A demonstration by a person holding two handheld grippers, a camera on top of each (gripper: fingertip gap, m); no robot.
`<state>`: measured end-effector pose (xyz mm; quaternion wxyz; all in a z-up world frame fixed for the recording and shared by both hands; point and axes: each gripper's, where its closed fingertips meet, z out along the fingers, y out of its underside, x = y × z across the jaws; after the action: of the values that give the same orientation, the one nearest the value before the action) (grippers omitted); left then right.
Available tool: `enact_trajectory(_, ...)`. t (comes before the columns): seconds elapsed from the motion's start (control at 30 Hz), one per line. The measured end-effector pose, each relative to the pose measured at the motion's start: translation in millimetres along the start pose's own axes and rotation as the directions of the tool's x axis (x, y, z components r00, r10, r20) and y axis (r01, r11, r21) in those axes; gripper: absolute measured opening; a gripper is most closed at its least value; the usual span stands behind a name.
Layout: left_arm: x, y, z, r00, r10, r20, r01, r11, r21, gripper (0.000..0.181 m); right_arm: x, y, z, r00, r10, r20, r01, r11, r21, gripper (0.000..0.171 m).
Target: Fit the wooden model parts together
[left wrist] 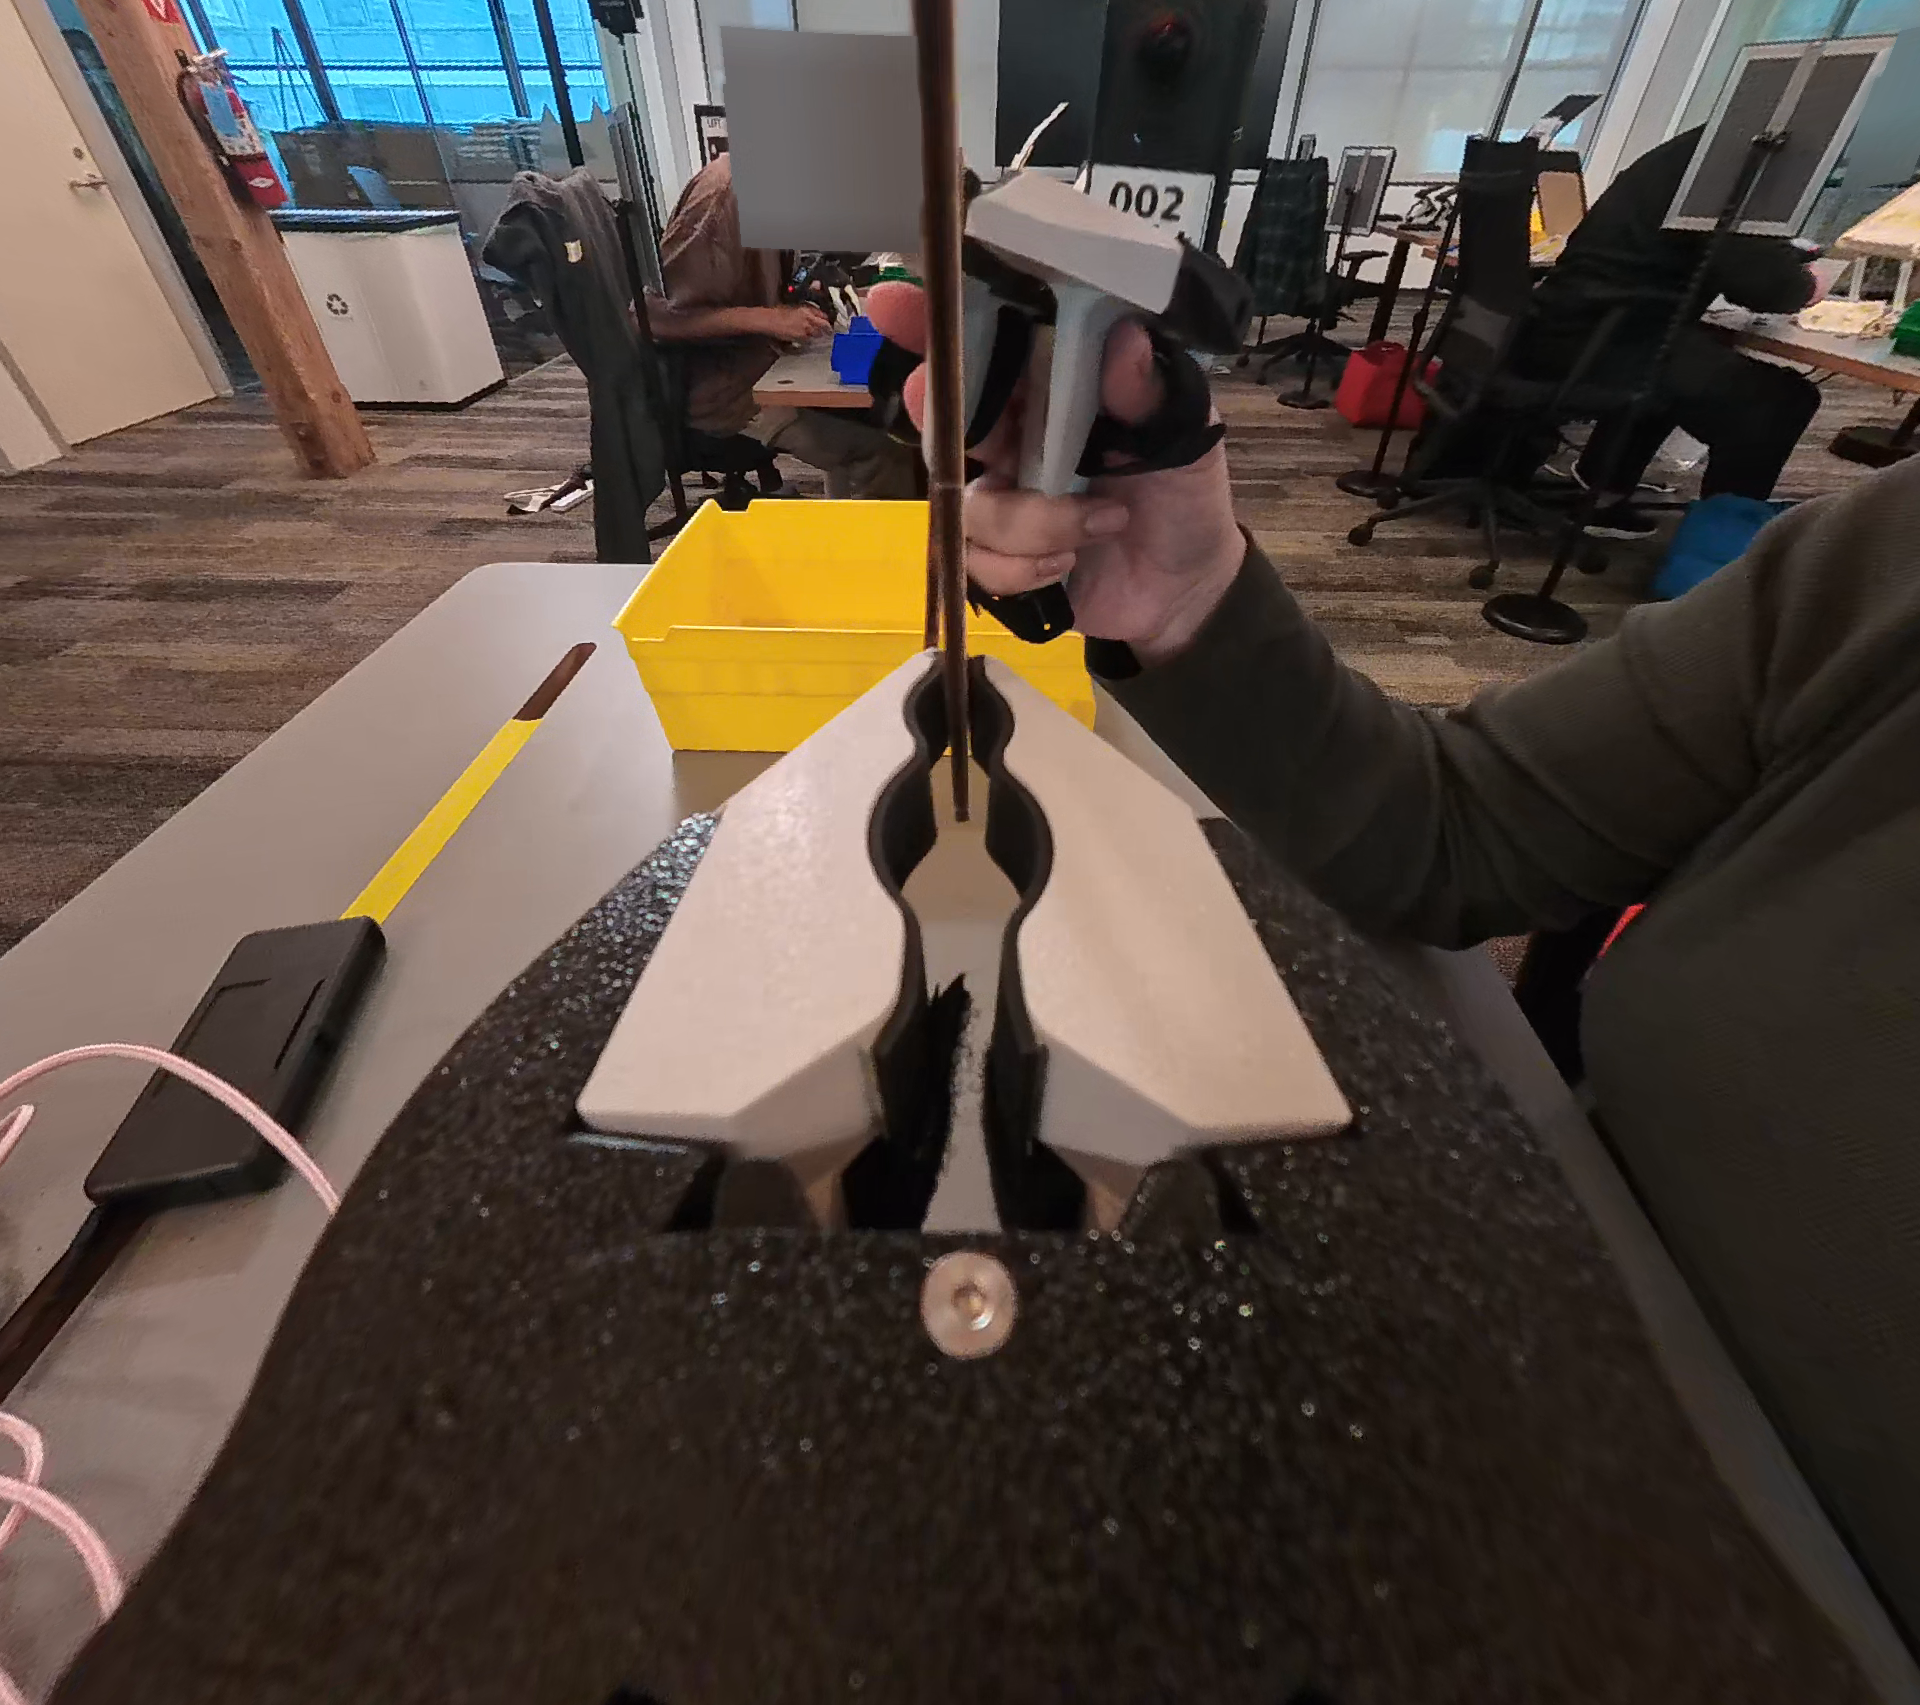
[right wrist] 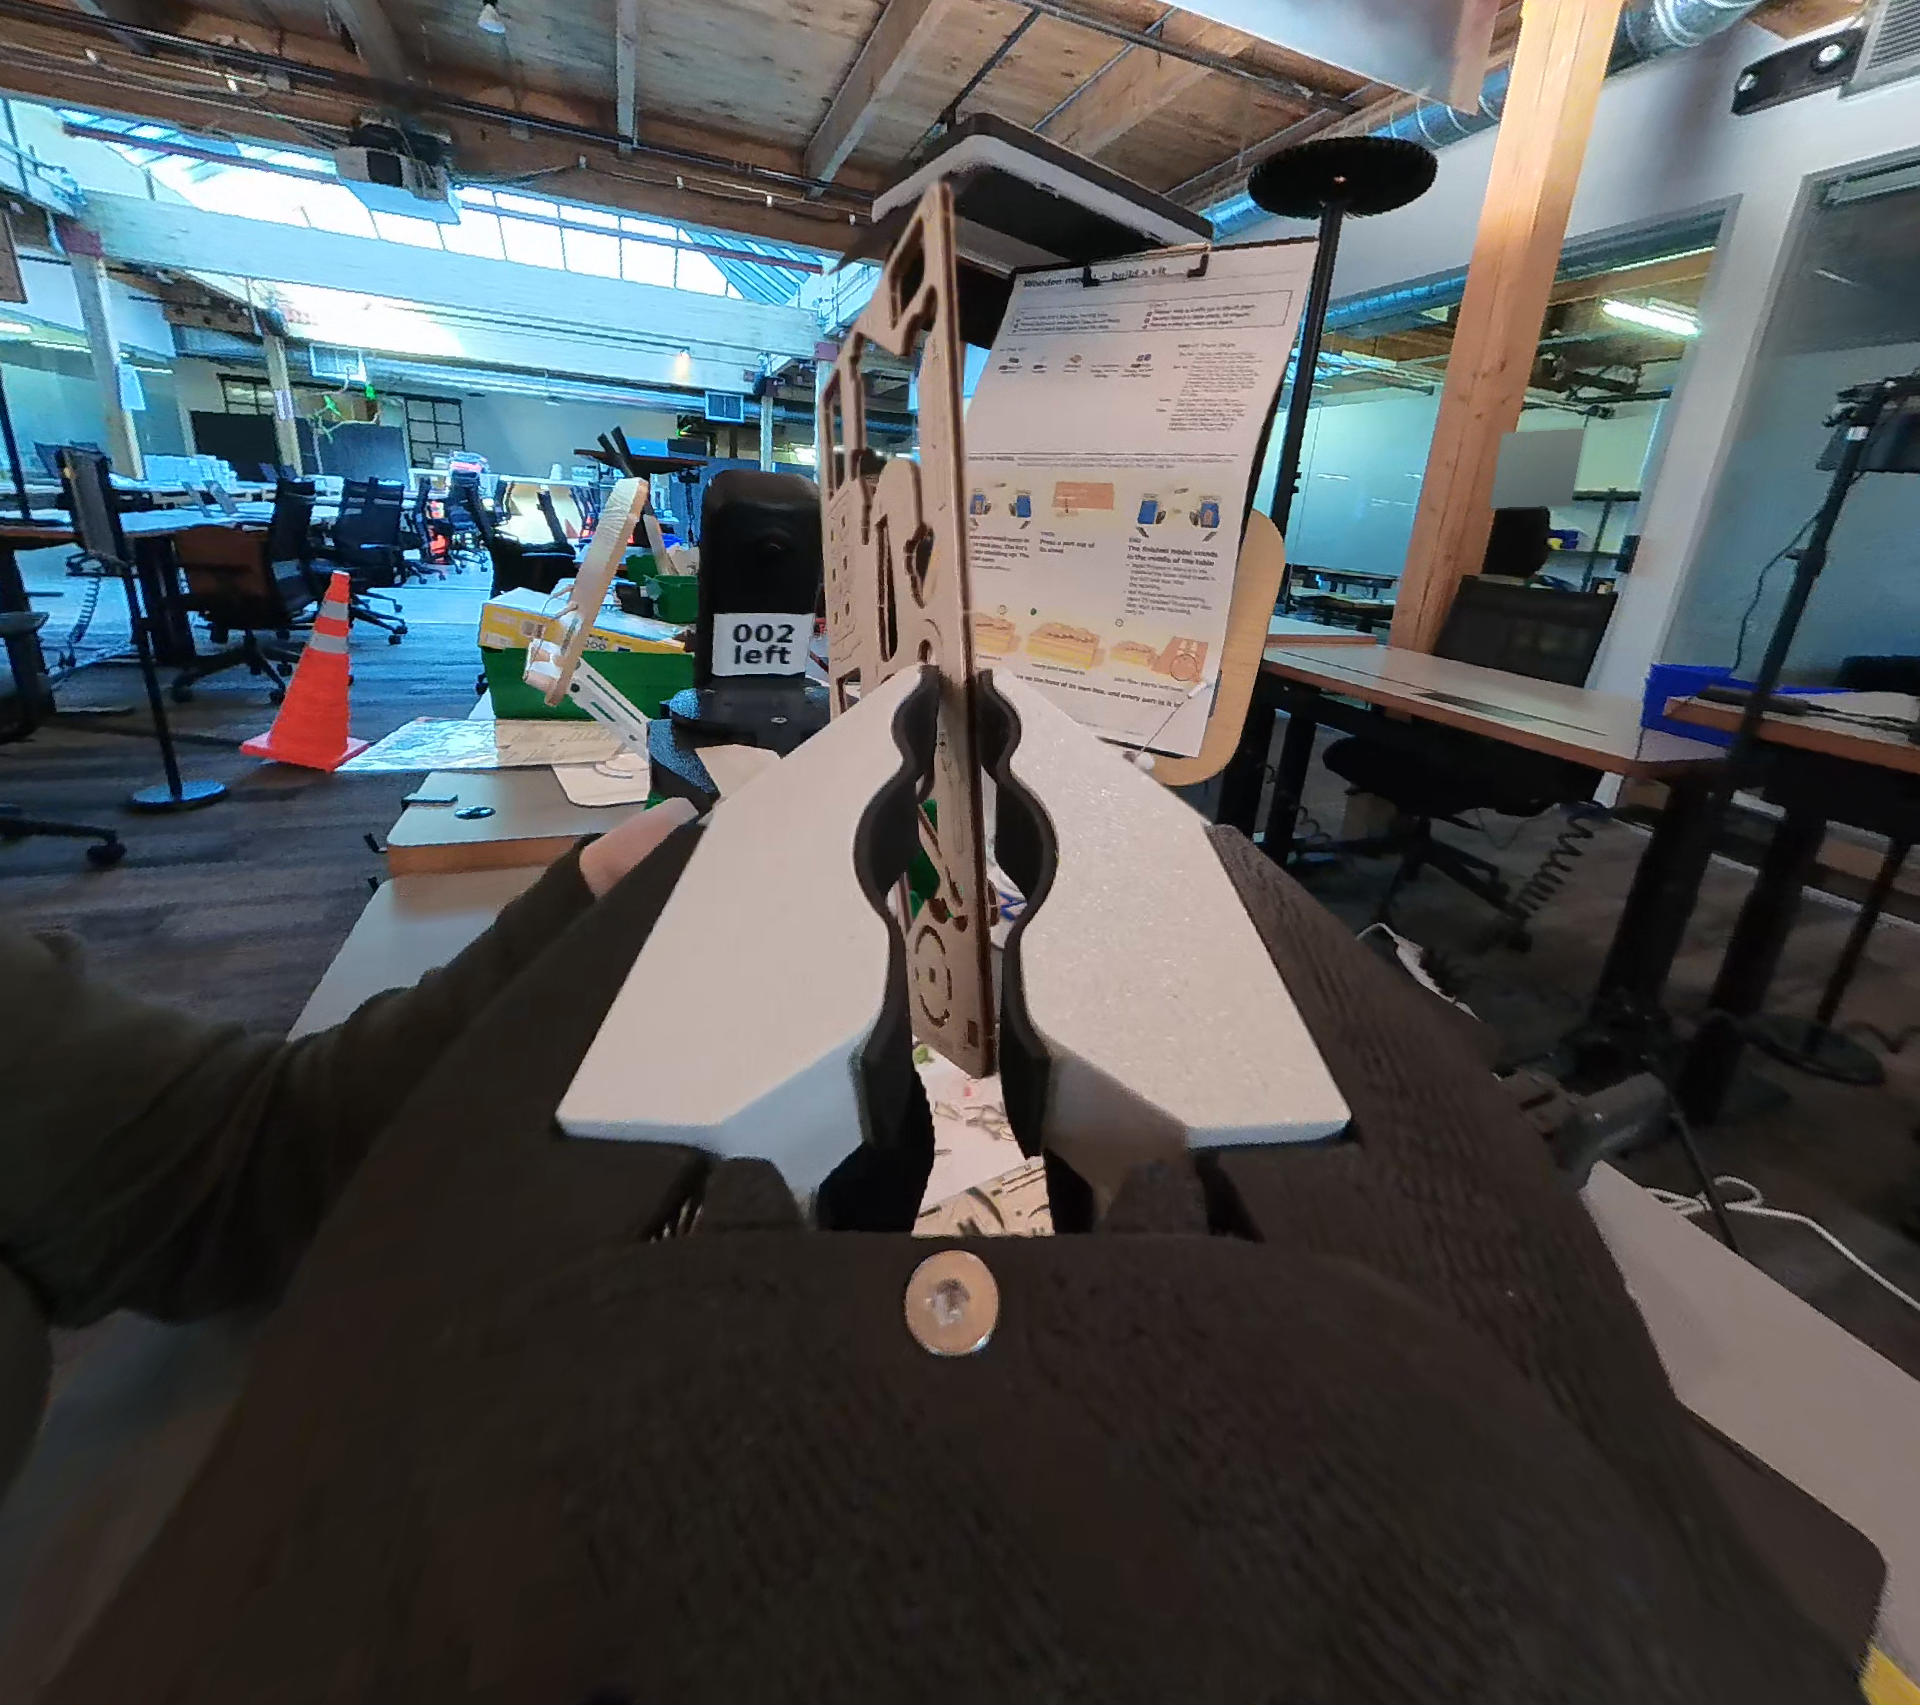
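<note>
The left hand-held gripper (left wrist: 951, 679) is closed narrow on the edge of a thin wooden sheet (left wrist: 932, 201), seen edge-on as a dark upright line that runs from between the fingertips to the top of the left wrist view. The right hand-held gripper (right wrist: 951, 689) is likewise pinched on a laser-cut wooden sheet (right wrist: 902, 492), which stands upright between its fingers and reaches well above them, its cut-out part outlines facing left in the right wrist view. It looks like one sheet held by both tools from different sides, though I cannot be sure. By my reading, this is the early step of getting a part out of the sheet before any fitting together. The next move likely calls for steadying the sheet with one tool while the other regrips on a single part and presses it free without snapping the thin wood. Beyond the left fingers a yellow bin (left wrist: 831, 616) sits on the grey tabletop (left wrist: 312, 824).
</note>
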<state>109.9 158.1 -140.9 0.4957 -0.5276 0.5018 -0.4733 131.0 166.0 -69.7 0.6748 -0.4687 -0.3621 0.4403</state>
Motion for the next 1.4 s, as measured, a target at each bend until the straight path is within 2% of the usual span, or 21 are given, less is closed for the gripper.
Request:
enact_trajectory(0.1,1,0,1,1.0,0.003,-0.002,-0.003,1.0,-0.003,0.0,-2,1,2,1.0,0.012,0.018,-0.012,1.0,0.0,0.011)
enact_trajectory(0.33,-1,-1,0,1.0,0.008,0.006,-0.008,1.0,0.006,0.0,1,0,1,0.998,0.06,0.032,-0.061,0.998,0.032,0.005)
enact_trajectory(0.6,-5,0,3,0.992,0.09,0.088,-0.087,0.996,-0.033,0.0,15,4,0,0.985,-0.11,-0.136,0.104,0.993,-0.045,0.007)
enact_trajectory(0.73,1,-7,0,0.998,0.03,0.056,-0.03,1.0,0.002,0.0,1,-4,-2,0.997,-0.065,-0.05,0.065,0.998,-0.006,0.005)
enact_trajectory(0.8,-1,-13,-1,0.999,-0.028,0.04,0.026,0.999,0.046,0.01,-5,-6,-3,1.0,-0.006,0.019,0.005,1.0,0.012,0.002)
enact_trajectory(0.83,-2,-17,-2,0.998,-0.053,0.032,0.05,0.996,0.079,0.028,-7,-6,-4,0.999,0.023,0.048,-0.024,1.0,0.013,0.001)
enact_trajectory(0.93,-5,-34,-10,0.998,-0.061,0.023,0.055,0.977,0.206,0.052,-13,-2,-4,0.99,0.08,0.115,-0.079,0.997,-0.014,0.001)
enact_trajectory(1.03,7,-48,-14,0.996,-0.036,-0.077,0.059,0.946,0.317,0.039,-20,7,-1,0.98,0.112,0.166,-0.1,0.992,-0.076,0.001)
enact_trajectory(1.2,17,-39,-3,0.991,0.001,-0.131,0.035,0.961,0.274,0.0,-29,21,8,0.973,0.109,0.202,-0.08,0.986,-0.145,0.001)
enact_trajectory(1.4,10,-37,1,0.998,-0.006,-0.065,0.022,0.968,0.248,0.0,-25,22,8,0.971,0.128,0.203,-0.102,0.986,-0.134,0.006)
